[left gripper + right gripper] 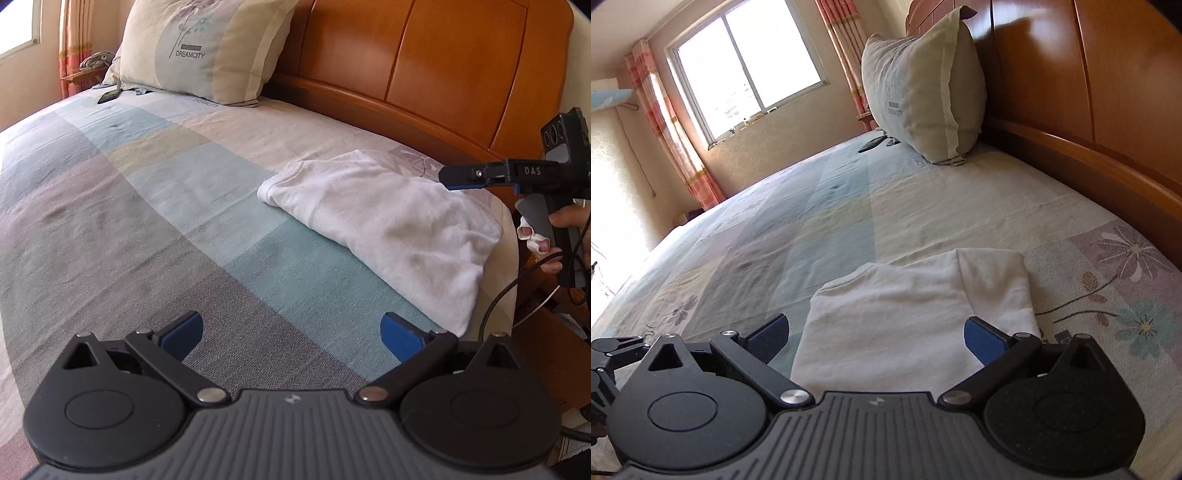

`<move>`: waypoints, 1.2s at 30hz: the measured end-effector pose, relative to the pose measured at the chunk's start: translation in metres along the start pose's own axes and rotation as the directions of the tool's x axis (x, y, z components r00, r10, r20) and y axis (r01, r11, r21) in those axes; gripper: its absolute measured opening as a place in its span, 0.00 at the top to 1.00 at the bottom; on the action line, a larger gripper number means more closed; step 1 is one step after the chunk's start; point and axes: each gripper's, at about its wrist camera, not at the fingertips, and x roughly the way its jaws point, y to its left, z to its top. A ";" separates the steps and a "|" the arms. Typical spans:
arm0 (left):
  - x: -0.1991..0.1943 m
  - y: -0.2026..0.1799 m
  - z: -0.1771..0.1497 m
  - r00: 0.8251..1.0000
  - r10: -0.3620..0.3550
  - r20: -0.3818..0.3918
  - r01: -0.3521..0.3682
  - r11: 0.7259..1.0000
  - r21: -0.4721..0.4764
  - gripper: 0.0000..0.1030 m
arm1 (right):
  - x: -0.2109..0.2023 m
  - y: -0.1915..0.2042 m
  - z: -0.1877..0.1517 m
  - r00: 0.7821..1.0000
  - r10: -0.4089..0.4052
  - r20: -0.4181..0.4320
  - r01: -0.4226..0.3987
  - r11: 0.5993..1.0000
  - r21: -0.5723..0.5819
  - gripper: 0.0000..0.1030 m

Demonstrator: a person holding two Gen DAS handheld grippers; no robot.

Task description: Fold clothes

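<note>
A white garment (384, 221) lies folded into a thick rectangle on the patchwork bedsheet, near the bed's right edge and the headboard. My left gripper (291, 334) is open above the sheet, to the left of and below the garment, with nothing between its blue pads. In the left wrist view my right gripper (448, 177) hovers just over the garment's far right end, held by a hand (569, 218). From the right wrist view my right gripper (877, 338) is open, its fingers spread over the near end of the garment (912, 310) without holding it.
A large pillow (199, 48) leans on the wooden headboard (424, 62) at the bed's far end, with a dark remote (108, 96) beside it. A window (746, 70) and curtains stand beyond the bed. A cable (498, 299) hangs off the bed's right edge.
</note>
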 end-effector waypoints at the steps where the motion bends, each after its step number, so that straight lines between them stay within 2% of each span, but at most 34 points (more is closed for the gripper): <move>1: 0.003 -0.001 -0.001 1.000 -0.004 -0.011 0.004 1.000 -0.004 0.01 | 0.002 -0.004 -0.007 0.999 -0.029 -0.016 0.029 1.000 -0.008 0.00; 3: 0.006 -0.006 -0.001 1.000 -0.002 -0.027 0.002 1.000 0.008 0.01 | 0.006 -0.023 -0.020 0.991 -0.127 -0.041 0.129 0.991 0.043 0.02; 4: 0.005 -0.009 -0.002 1.000 0.004 -0.026 -0.003 1.000 0.024 0.01 | 0.003 -0.033 -0.024 0.988 -0.147 -0.035 0.150 0.984 0.093 0.06; 5: 0.004 -0.012 -0.002 1.000 0.007 -0.020 -0.006 0.999 0.046 0.01 | -0.005 -0.040 -0.025 0.992 -0.128 -0.003 0.127 0.979 0.157 0.08; 7: 0.001 -0.017 -0.004 1.000 0.015 -0.013 -0.013 0.996 0.086 0.01 | -0.022 -0.039 -0.026 0.988 -0.143 0.051 0.129 0.966 0.223 0.06; 8: 0.000 -0.019 -0.006 1.000 0.028 -0.009 -0.027 0.995 0.101 0.01 | -0.030 -0.033 -0.026 0.985 -0.154 0.072 0.135 0.965 0.223 0.01; 11: -0.001 -0.021 -0.010 0.997 0.079 0.003 -0.079 0.991 0.112 0.01 | -0.040 -0.001 -0.031 0.988 -0.126 0.089 0.112 0.982 0.149 0.00; 14: -0.002 -0.017 -0.016 0.994 0.112 0.001 -0.112 0.991 0.079 0.01 | -0.039 0.030 -0.048 0.996 -0.069 0.053 0.065 0.995 0.081 0.00; 18: -0.002 -0.009 -0.022 0.988 0.149 -0.033 -0.148 0.988 0.033 0.01 | -0.023 0.054 -0.076 0.997 0.054 -0.058 -0.050 0.996 0.069 0.00; 21: -0.007 -0.006 -0.024 0.982 0.180 -0.051 -0.179 0.984 0.023 0.01 | -0.016 0.066 -0.092 0.989 0.026 -0.143 -0.020 0.999 0.044 0.00; 23: -0.012 -0.005 -0.024 0.981 0.190 -0.045 -0.189 0.982 0.020 0.01 | -0.025 0.073 -0.086 0.991 0.026 -0.132 -0.024 1.000 0.018 0.00; 26: -0.016 -0.001 -0.022 0.979 0.200 -0.041 -0.200 0.980 -0.011 0.01 | -0.038 0.081 -0.070 0.997 0.038 -0.061 -0.038 0.999 -0.005 0.00; 28: -0.018 -0.001 -0.021 0.978 0.206 -0.043 -0.207 0.978 -0.019 0.01 | -0.031 0.081 -0.065 0.996 0.068 -0.059 -0.067 0.998 0.015 0.00; 30: -0.021 -0.001 -0.020 0.975 0.217 -0.041 -0.218 0.976 -0.011 0.01 | -0.012 0.078 -0.071 0.987 0.076 -0.142 -0.070 0.996 0.052 0.00; 32: -0.025 -0.001 -0.020 0.973 0.229 -0.038 -0.229 0.973 -0.004 0.01 | 0.002 0.076 -0.076 0.976 0.026 -0.215 -0.016 0.999 0.050 0.00; 34: -0.027 -0.001 -0.020 0.972 0.233 -0.038 -0.233 0.973 -0.004 0.01 | -0.005 0.071 -0.072 0.981 0.007 -0.194 0.003 0.999 0.052 0.00; 36: -0.028 -0.001 -0.020 0.973 0.227 -0.039 -0.227 0.974 -0.008 0.01 | -0.019 0.060 -0.058 0.993 -0.030 -0.114 0.039 0.996 0.076 0.00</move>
